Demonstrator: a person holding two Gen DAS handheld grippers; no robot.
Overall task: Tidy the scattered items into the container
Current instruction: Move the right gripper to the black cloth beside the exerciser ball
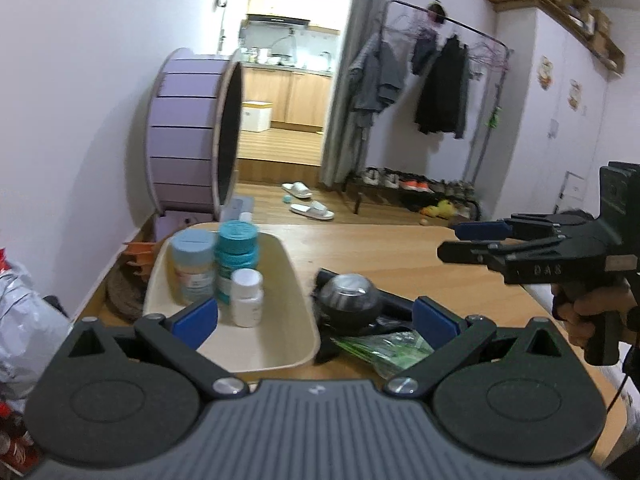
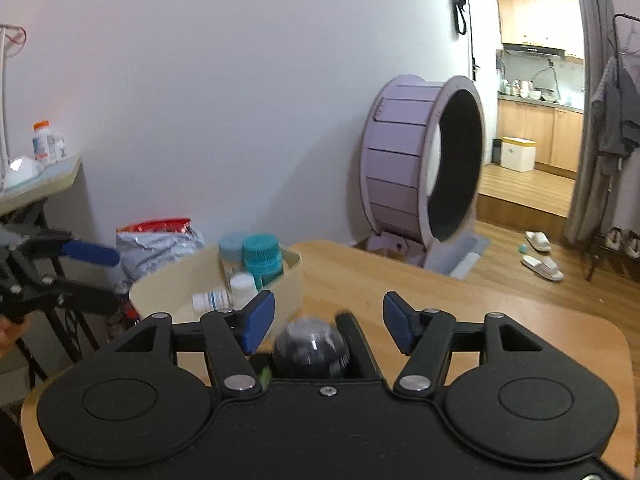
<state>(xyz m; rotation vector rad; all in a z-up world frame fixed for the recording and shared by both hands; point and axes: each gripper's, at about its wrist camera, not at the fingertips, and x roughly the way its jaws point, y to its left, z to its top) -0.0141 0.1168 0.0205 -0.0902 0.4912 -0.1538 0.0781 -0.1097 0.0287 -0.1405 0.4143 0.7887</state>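
A cream container [image 1: 298, 280] stands on the wooden table [image 1: 400, 248]. It holds a pale-blue-lidded bottle [image 1: 192, 264], a teal-lidded jar [image 1: 236, 256] and a white bottle [image 1: 246, 298]; the right wrist view also shows a small white bottle [image 2: 210, 300] lying inside. Just right of the container lie a black ball-topped item [image 1: 350, 296] and a green packet [image 1: 384, 350]. My left gripper [image 1: 316, 318] is open, spanning the container's near right corner and the ball item, touching neither. My right gripper [image 2: 328, 322] is open above the ball item [image 2: 310, 346], pads apart from it.
A large purple wheel [image 1: 188, 132] stands behind the table against the wall. A silver bag [image 2: 160, 244] sits left of the container, and a side table [image 2: 44, 176] with bottles stands further left. A clothes rack [image 1: 440, 80] and slippers [image 1: 310, 210] are beyond the table.
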